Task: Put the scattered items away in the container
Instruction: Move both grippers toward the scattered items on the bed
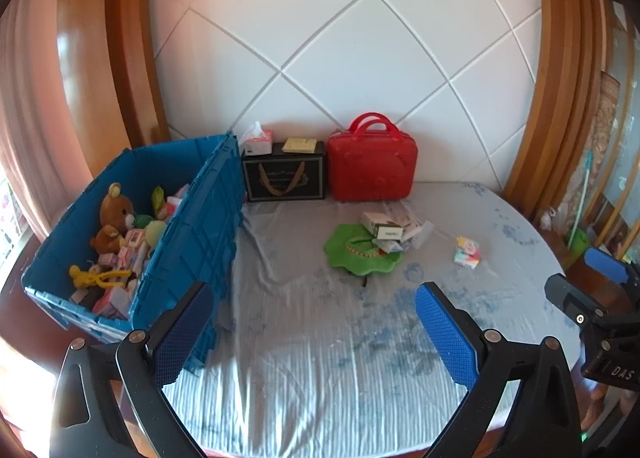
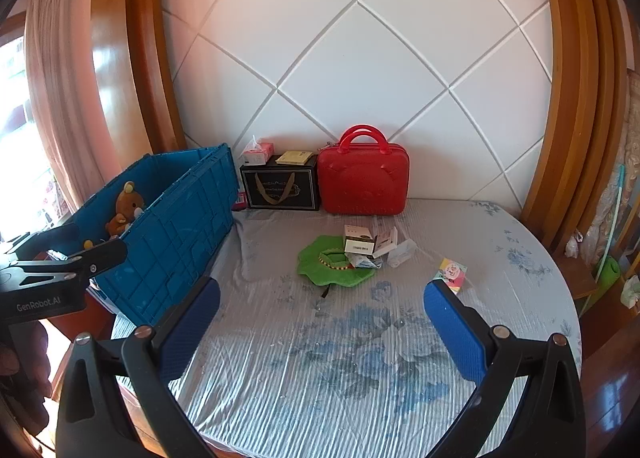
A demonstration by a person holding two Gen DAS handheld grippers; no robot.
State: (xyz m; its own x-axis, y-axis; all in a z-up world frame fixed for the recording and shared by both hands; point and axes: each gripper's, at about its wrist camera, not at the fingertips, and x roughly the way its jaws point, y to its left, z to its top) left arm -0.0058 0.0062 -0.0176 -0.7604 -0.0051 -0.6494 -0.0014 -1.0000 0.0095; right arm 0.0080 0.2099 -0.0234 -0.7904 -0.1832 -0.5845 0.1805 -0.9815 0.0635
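— Spreading across most of both views: bed [image 2: 320, 358] under a pale blue-grey striped sheet with faded blue flowers. Quilted white headboard [image 2: 360, 70] behind, framed in glossy wood.

— Next in size?

— Blue plastic crate [image 1: 188, 226], standing at the left edge of the bed, top open. Inside: brown teddy bear [image 1: 114, 218], green plush, yellow toy figure [image 1: 96, 277], many small pink and white boxes.

— Against the headboard?

— Red hard case [image 2: 362, 182] with a handle, upright. Touching its left side, black gift box [image 2: 280, 188] with a gold ribbon print. On top of that box, pink tissue pack [image 2: 256, 154] and flat yellow packet [image 2: 294, 158].

— And still scattered?

— Mid-bed, well apart from the crate: green leaf-shaped plush [image 2: 332, 266], lying flat. Resting partly on its far right edge, heap of small cartons and sachets [image 2: 372, 244], white box uppermost. Further right and alone, colourful small packet [image 2: 453, 273], seen in the right wrist view just beyond the right-hand finger.

— Claws?

— Left claw [image 1: 316, 334]: spread wide, blue pads far apart, nothing between, hovering over bare sheet near the crate's front corner. Right claw [image 2: 322, 332]: likewise gaping, empty, tilted down over the flowered sheet, short of the plush.
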